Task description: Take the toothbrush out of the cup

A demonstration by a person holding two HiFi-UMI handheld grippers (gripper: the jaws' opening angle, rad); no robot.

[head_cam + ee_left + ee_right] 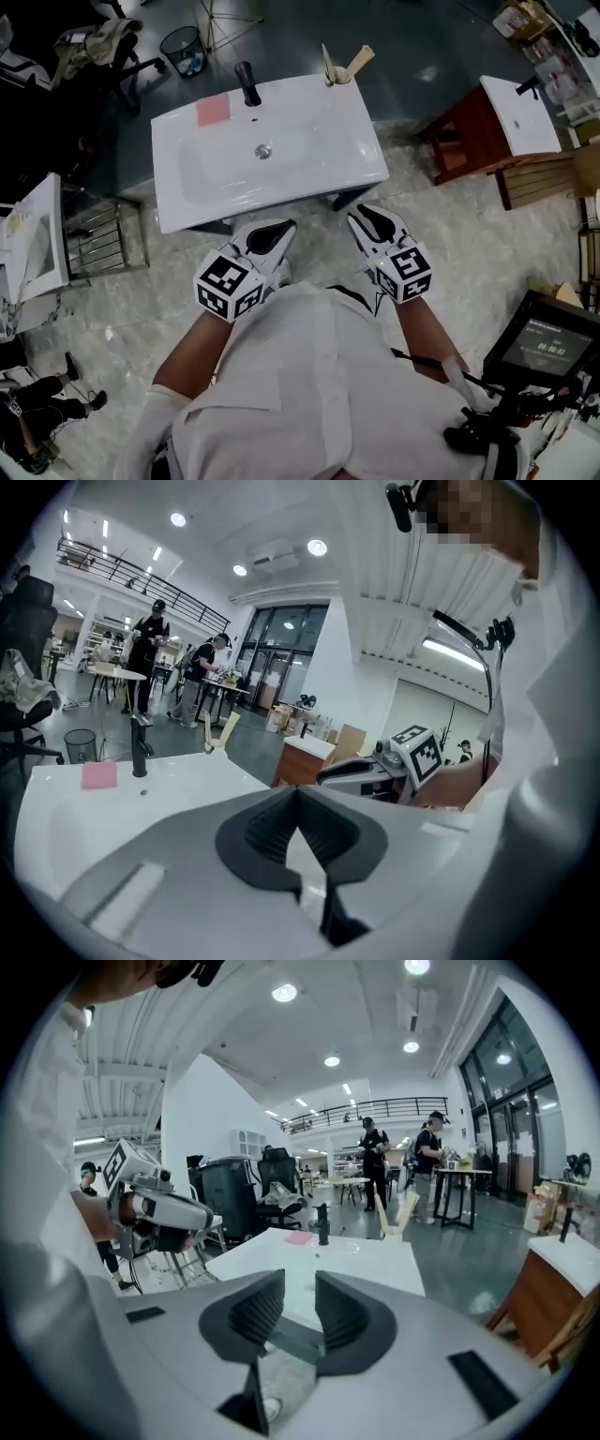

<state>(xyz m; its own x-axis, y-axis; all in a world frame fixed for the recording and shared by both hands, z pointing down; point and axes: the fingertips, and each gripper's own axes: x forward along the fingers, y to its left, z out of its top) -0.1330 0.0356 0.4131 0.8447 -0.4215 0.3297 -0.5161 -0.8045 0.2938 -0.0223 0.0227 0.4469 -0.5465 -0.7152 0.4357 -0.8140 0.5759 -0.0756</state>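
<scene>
Two grippers sit side by side at the near edge of a white washbasin (319, 141), each held by a person in a white shirt, and neither touches anything. The left gripper (272, 234) has its dark ribbed fingers (267, 832) pressed together at the tips with nothing between them. The right gripper (373, 223) has its fingers (253, 1312) a narrow gap apart, and only the basin top and the floor show through that gap. The cup (337, 75) stands on the far right corner of the basin top, well away from both grippers. A pale toothbrush (360, 62) leans out of it to the right, and a second pale stick (326, 62) stands nearly upright just beside it. Both are in the cup, though their heads are too small to make out. A black faucet (247, 84) rises at the middle of the far edge. A flat pink pad (213, 110) lies to its left, and the metal drain (262, 151) sits in the bowl. Beyond the basin on the far left are a mesh wastebasket (183, 49) and an office chair (103, 47). To the right, a wooden cabinet (469, 141) carries a second white basin (511, 117). Other people stand at tables far back in the hall.
</scene>
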